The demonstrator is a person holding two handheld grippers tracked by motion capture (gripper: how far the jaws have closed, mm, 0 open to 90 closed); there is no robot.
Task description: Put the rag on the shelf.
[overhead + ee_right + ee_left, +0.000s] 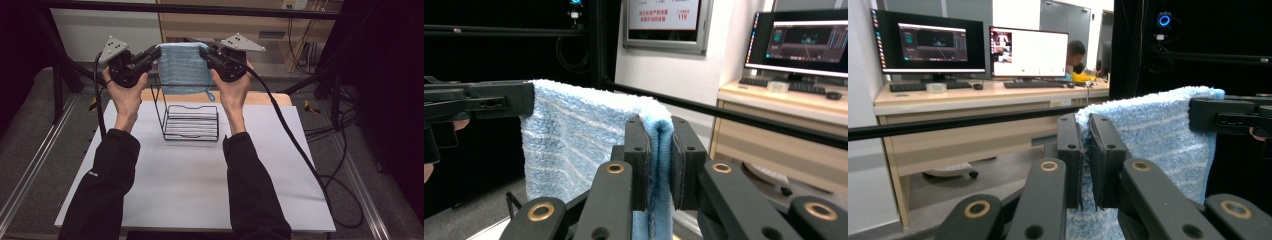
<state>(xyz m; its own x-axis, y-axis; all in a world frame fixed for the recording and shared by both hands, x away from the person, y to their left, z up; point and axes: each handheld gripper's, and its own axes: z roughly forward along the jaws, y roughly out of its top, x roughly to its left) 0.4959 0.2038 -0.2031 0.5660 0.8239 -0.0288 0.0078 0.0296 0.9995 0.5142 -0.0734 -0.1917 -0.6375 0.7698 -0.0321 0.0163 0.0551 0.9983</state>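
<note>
Towel (183, 67), light blue with pale stripes, folded double, held up in the air at its two top corners above the far end of the worktop (190, 185). Left gripper (153, 52): jaws narrow, clamped on the towel's left top corner; the left gripper view shows the pads pressing the terry cloth from both sides (1086, 150). Right gripper (205, 53): jaws narrow, clamped on the right top corner, where the folded edge sits pinched between the pads (659, 150). Towel hangs flat between the two grippers, top edge roughly level, a small loop dangling at its lower right corner. Left hand (125, 92) and right hand (235, 92) each grip a tool from below, black sleeves reaching in from the near edge. Wire rack (190, 120), black, stands on the worktop directly beneath the towel, its tall upright frame at the far side and a low slatted basket part nearer. Worktop surface white, with a wooden strip along its far edge. Cable (295, 145) trails from the right gripper along the right side of the worktop.
</note>
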